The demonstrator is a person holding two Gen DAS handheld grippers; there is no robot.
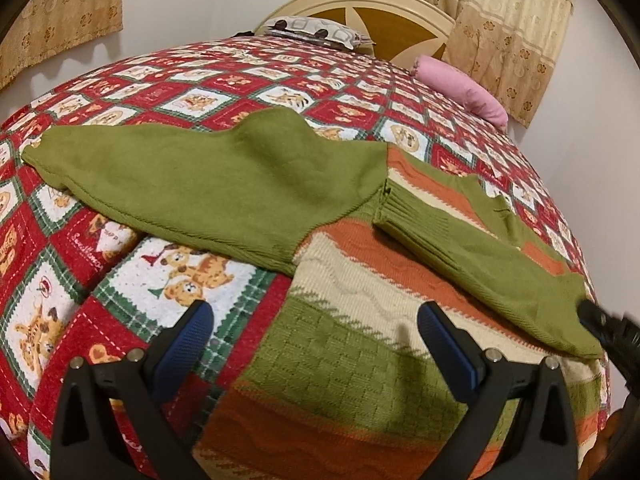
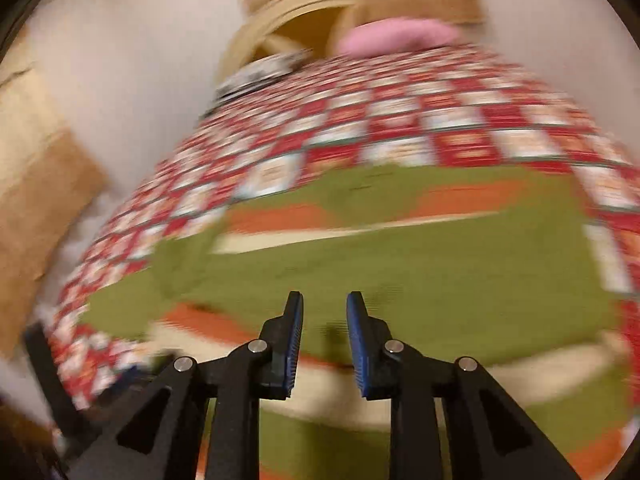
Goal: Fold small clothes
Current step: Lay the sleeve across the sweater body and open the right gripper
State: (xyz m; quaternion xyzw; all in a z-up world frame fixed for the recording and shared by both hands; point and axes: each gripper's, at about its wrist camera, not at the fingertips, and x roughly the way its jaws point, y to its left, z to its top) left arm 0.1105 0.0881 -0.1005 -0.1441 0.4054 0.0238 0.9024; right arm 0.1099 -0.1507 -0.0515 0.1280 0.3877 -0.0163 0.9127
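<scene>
Left wrist view: sweater [image 1: 360, 320] lies on the patchwork bedspread [image 1: 132, 92], body striped green, cream and orange, spread toward the near edge of the bed. Left sleeve [image 1: 208, 184], plain green, stretched out flat to the left across the quilt. Right sleeve [image 1: 492, 256] folded in across the chest, ribbed cuff near the middle. Left gripper [image 1: 316, 344] low in frame, jaws spread wide, nothing between the blue pads, one finger over the quilt, the other over the sweater's cream band. Far right edge: the right gripper [image 1: 600, 324], blurred, tip at the shoulder end of the folded sleeve; can't tell if it touches. Bkgd: pink pillow [image 1: 464, 92] at the head of the bed, patterned cushion [image 1: 316, 32] by the headboard [image 1: 380, 20], curtains [image 1: 508, 32] beyond.

Right wrist view: heavy motion blur on everything but the tool. Right gripper [image 2: 324, 332] centre-bottom, jaws parted a little, narrow gap, no cloth pinched between the pads. Under and ahead of it the sweater [image 2: 400, 272], green sleeve lying across orange and cream stripes. Bedspread [image 2: 400, 112] behind, pink pillow [image 2: 400, 36] up top, headboard [image 2: 288, 12] smeared.
</scene>
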